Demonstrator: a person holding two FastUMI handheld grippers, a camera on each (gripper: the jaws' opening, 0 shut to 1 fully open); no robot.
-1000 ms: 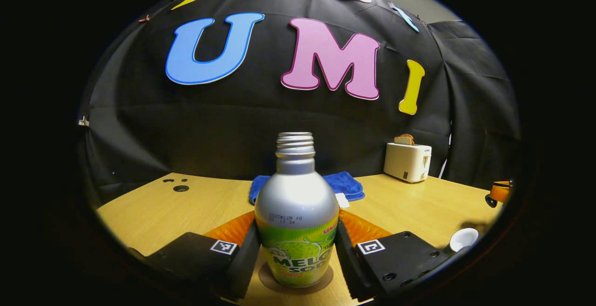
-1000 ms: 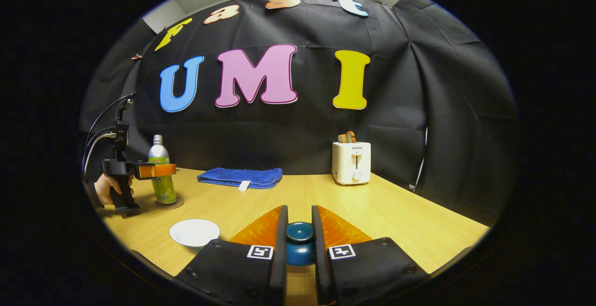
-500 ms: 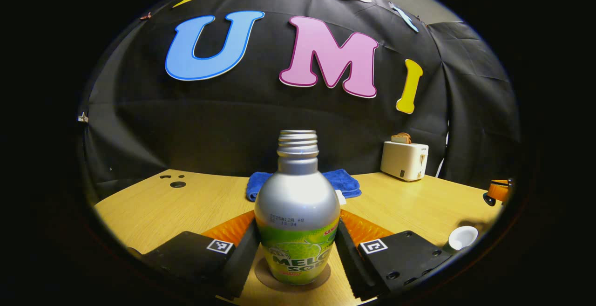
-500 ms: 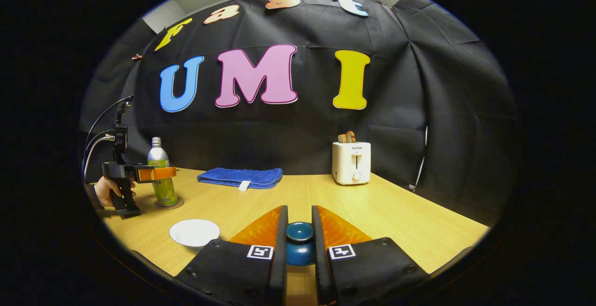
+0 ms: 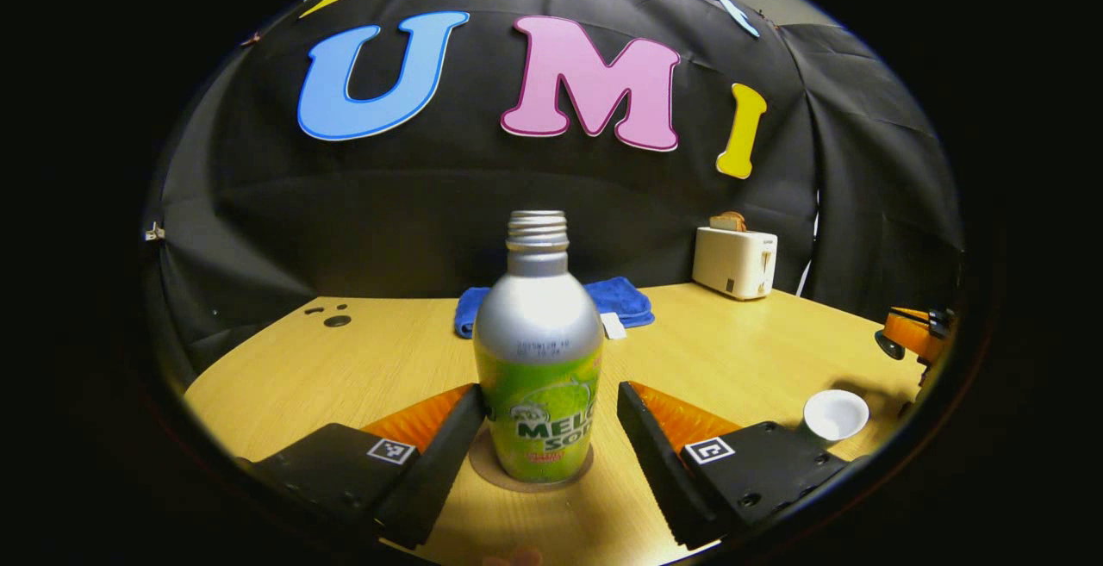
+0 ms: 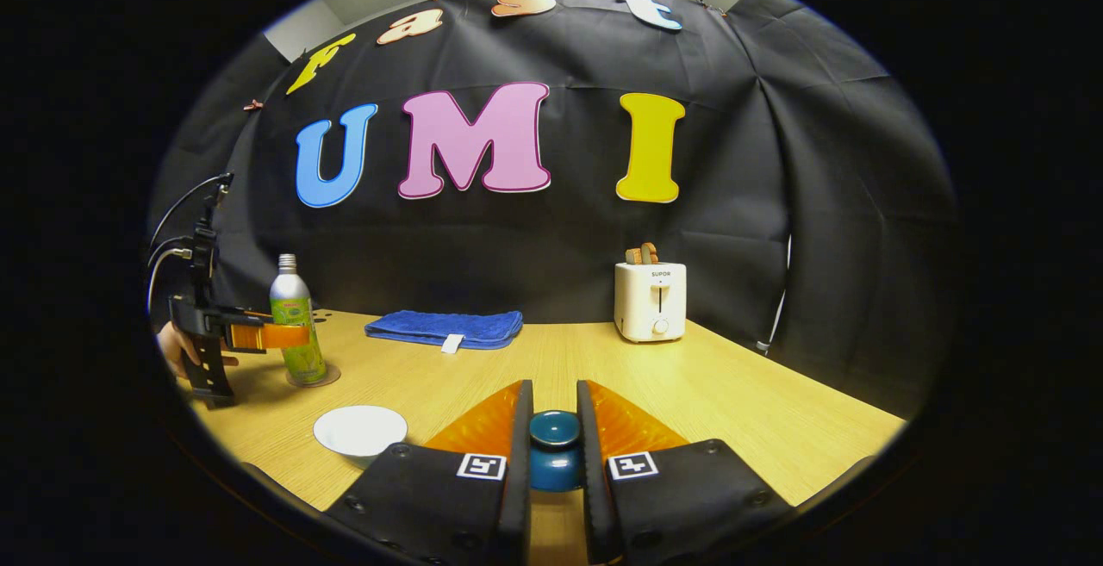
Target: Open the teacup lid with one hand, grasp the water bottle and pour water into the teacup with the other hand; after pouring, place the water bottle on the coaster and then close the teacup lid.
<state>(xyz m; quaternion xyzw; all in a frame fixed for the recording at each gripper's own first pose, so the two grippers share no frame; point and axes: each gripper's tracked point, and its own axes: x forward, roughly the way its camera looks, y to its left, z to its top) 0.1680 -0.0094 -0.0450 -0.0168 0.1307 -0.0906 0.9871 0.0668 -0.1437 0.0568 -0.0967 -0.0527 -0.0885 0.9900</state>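
the water bottle (image 5: 538, 351) stands upright on the coaster (image 5: 530, 473) near the tabletop's (image 5: 741, 351) left edge, so pouring and set-down look done. the left gripper (image 5: 547, 432) is open, fingers apart on either side of the bottle and not touching it. what is left is the lid (image 6: 553, 438) — the right gripper (image 6: 552, 445) is clamped on its knob at the near edge. the white teacup (image 6: 360, 431) sits uncovered just beside it; whether it holds water i cannot tell.
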